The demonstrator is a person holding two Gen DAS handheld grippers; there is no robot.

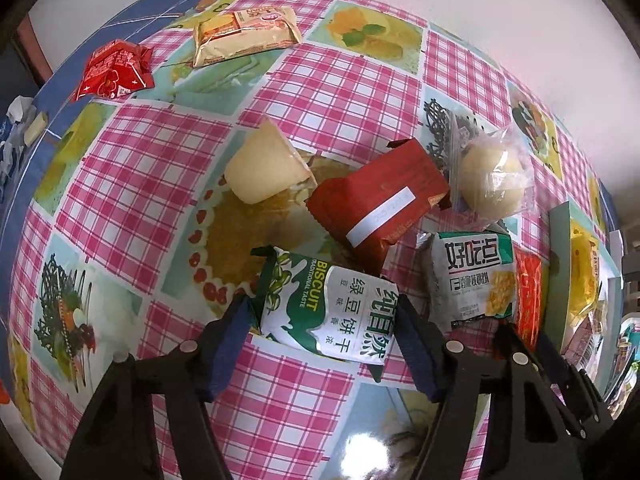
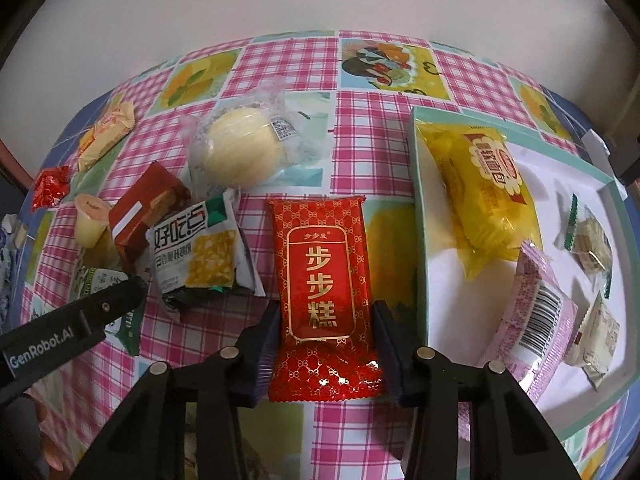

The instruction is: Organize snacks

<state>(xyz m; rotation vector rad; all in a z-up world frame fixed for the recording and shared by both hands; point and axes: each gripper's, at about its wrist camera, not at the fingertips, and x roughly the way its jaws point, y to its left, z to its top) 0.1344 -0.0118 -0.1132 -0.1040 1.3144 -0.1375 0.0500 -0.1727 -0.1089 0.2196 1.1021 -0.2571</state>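
At lower centre of the right wrist view, the right tongs (image 2: 326,344) clamp the red cake packet (image 2: 322,276). In the left wrist view, the left tongs (image 1: 322,338) squeeze the green biscuit packet (image 1: 320,312) on the checked counter (image 1: 320,88).

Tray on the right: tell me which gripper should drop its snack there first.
Right. The right gripper is shut on the red cake packet, right beside the tray. The left gripper holds the green biscuit packet farther from it.
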